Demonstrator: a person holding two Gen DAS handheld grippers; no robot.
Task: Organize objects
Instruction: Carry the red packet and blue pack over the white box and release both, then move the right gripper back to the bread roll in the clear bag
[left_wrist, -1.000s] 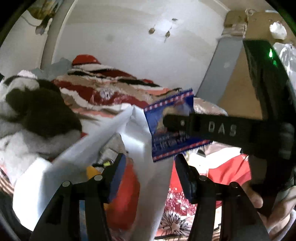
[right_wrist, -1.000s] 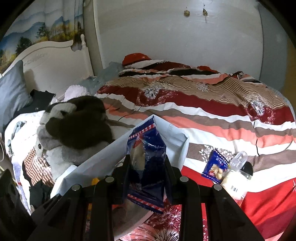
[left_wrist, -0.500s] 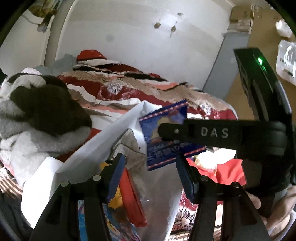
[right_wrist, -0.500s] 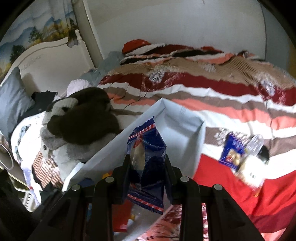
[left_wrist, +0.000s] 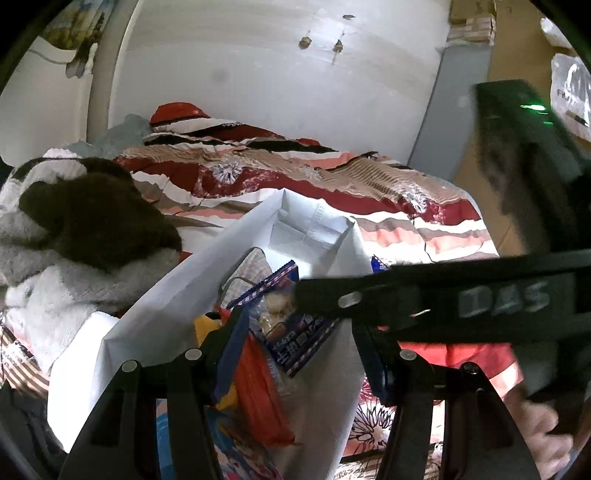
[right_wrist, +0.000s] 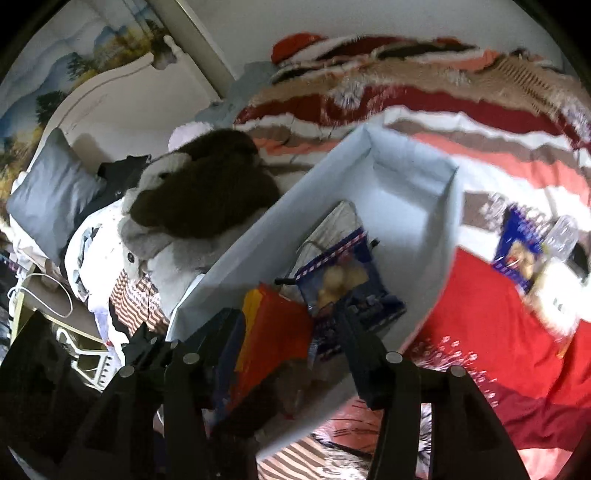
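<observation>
A white paper bag (left_wrist: 177, 295) (right_wrist: 413, 192) stands open on the bed. A blue snack packet (right_wrist: 343, 284) (left_wrist: 291, 332) lies inside it on top of red and yellow packets (right_wrist: 273, 325). My right gripper (right_wrist: 288, 332) is open just above the bag's mouth, and the packet lies free below its fingers. In the left wrist view its arm (left_wrist: 424, 295) crosses over the bag. My left gripper (left_wrist: 299, 350) is open at the bag's near rim. A second blue packet (right_wrist: 517, 251) and a clear bottle (right_wrist: 561, 236) lie on the bedspread to the right.
A brown and grey plush toy (right_wrist: 199, 199) (left_wrist: 85, 221) lies left of the bag. A grey pillow (right_wrist: 51, 195) and white headboard (right_wrist: 110, 92) are further left. The striped red bedspread (right_wrist: 498, 332) covers the bed.
My right gripper went down over the bag, opened and let go of the blue packet, which now lies inside the bag. Both views tilted down toward the bag.
</observation>
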